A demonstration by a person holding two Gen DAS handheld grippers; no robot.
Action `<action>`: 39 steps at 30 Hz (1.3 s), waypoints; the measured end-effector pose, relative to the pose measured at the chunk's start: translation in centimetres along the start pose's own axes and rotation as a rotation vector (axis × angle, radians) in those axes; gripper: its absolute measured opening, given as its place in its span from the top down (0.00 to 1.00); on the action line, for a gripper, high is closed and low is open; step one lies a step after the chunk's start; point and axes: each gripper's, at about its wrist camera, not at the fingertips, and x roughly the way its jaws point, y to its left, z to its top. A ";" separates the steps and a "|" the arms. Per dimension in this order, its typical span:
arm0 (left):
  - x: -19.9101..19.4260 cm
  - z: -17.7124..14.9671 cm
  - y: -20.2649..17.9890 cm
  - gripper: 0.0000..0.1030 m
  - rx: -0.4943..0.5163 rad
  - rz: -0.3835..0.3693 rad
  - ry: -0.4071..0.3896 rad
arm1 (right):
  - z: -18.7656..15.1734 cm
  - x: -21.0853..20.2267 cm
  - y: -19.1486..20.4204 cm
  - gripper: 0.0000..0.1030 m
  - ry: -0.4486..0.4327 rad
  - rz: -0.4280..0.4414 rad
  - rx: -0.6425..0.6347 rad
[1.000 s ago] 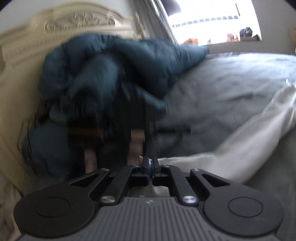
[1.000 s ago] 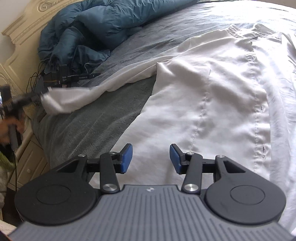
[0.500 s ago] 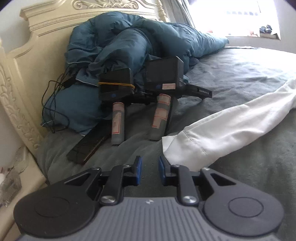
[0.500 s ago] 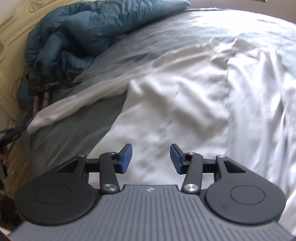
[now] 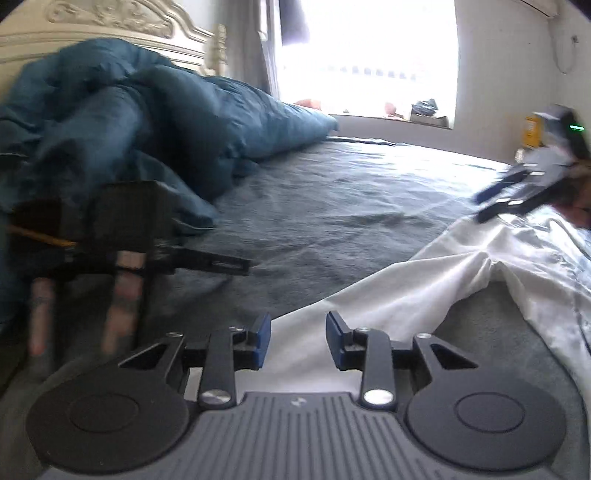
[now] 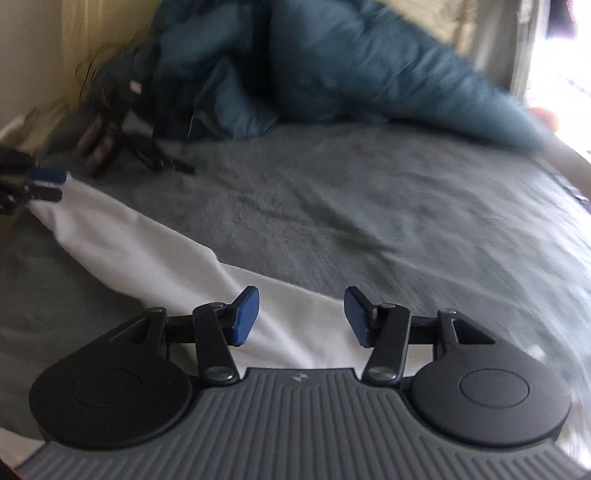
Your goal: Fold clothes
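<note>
**Spreading Jaws Over a White Shirt Sleeve**

Lying across a grey bedspread (image 5: 332, 206), a white shirt (image 5: 424, 280) stretches its sleeve out toward the headboard side of the bed. The left gripper (image 5: 297, 341) hovers just over the end of that sleeve with its blue pads parted; the jaws are opening, white cloth shows below the gap, and neither pad presses on it. From the right wrist view, the same gripper appears blurred at the far left edge, right at the tip of the sleeve (image 6: 122, 243).

The right gripper (image 6: 301, 317) hangs over the upper part of the sleeve, nearer the body of the shirt. Its jaws are opening too, standing wide, with white fabric visible beneath the gap but nothing pinched. In the left wrist view it shows at the far right, smeared by motion above the shirt.

A rumpled blue duvet (image 5: 147, 122) is heaped against the cream carved headboard (image 5: 110, 18). Two spare black handheld grippers (image 5: 122, 236) lie on the bedspread just in front of the duvet. A bright window (image 5: 365, 55) glares behind the bed.
</note>
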 end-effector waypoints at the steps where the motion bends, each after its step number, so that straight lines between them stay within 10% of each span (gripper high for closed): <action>1: 0.7 0.1 0.3 0.66 0.013 -0.018 0.006 | 0.7 1.8 -0.6 0.51 0.026 0.026 -0.019; 8: 5.3 0.3 2.0 0.61 0.034 -0.102 0.085 | 2.9 9.8 -1.1 0.50 0.211 0.180 -0.127; 24: 8.9 -0.3 2.9 0.70 0.041 -0.224 0.175 | 4.6 12.9 2.1 0.50 0.458 0.292 -0.233; 29: 8.8 -0.1 2.5 0.93 0.037 -0.206 0.152 | 4.5 11.3 4.6 0.96 0.399 0.225 -0.315; 39: 8.2 1.9 0.9 0.99 0.109 -0.060 0.057 | 5.0 8.8 5.6 1.00 0.202 -0.006 -0.397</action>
